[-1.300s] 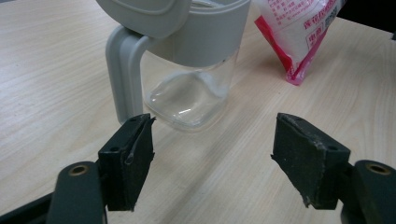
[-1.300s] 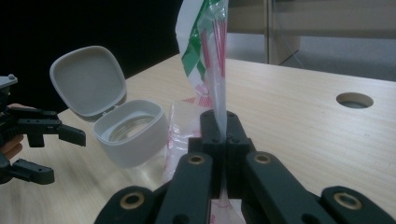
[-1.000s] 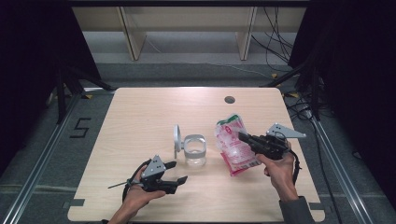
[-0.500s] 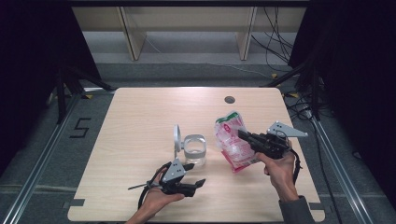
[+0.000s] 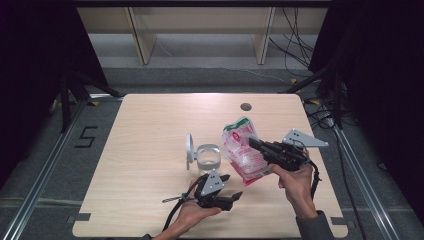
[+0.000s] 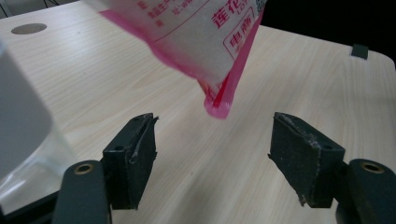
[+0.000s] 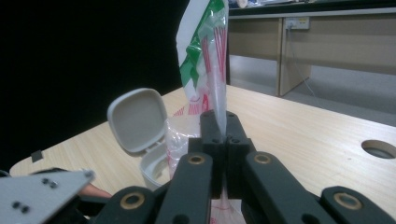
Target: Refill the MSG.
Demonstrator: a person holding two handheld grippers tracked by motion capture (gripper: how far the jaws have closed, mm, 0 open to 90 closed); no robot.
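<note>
A pink and white bag [image 5: 243, 152] with a green top is held tilted above the table, and my right gripper [image 5: 253, 142] is shut on its edge. In the right gripper view the jaws [image 7: 224, 125] pinch the bag [image 7: 205, 51], which rises upright. My left gripper [image 5: 231, 188] is open just below the bag's lower corner. In the left gripper view that corner [image 6: 218, 103] hangs over the table, a little beyond the gap between the open jaws [image 6: 212, 140]. A clear container [image 5: 208, 156] with its grey lid [image 5: 189, 148] flipped up stands left of the bag.
The wooden table [image 5: 150, 130] has a round cable hole [image 5: 245, 106] at the back right. In the left gripper view the container [image 6: 21, 121] stands close at the left. In the right gripper view the open lid [image 7: 137, 119] sits just left of the jaws.
My left gripper has moved right along the table's front, from front left to below the bag's lower corner. The right gripper has kept the bag almost still.
</note>
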